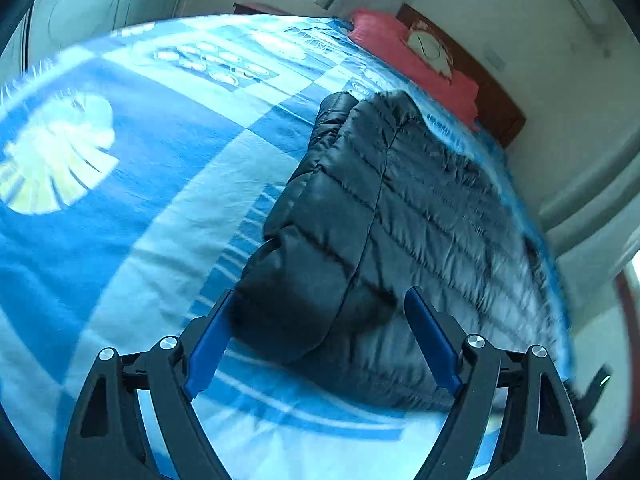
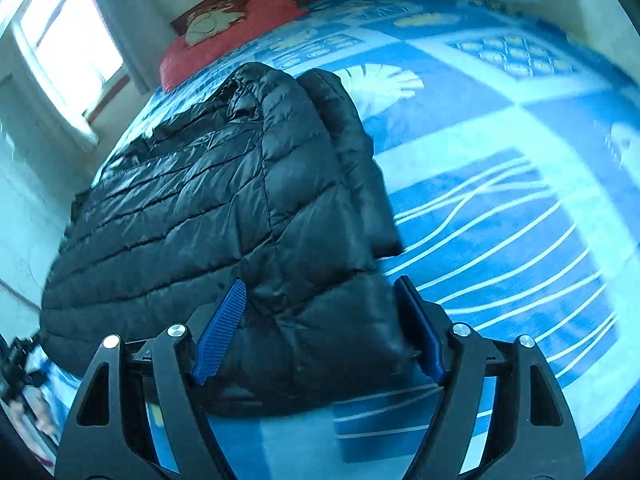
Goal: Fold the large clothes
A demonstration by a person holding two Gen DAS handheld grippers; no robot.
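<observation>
Along one side of the bed [image 2: 500, 128], close to its edge, a black padded jacket [image 2: 208, 208] is laid folded, its sleeve doubled over the top; the rest of the blue patterned cover is left bare. A red pillow [image 1: 416, 60] is seen at the headboard. Both the left tongs [image 1: 320, 316] and the right tongs [image 2: 320, 304] are held open, each astride a near corner of the jacket, nothing gripped.

Bed with blue-and-white patterned sheet [image 2: 500, 128], red pillow [image 2: 224, 40] at dark wooden headboard [image 1: 496, 92]. Pale walls [image 1: 520, 8]. Bright daylight through window [image 2: 68, 36].
</observation>
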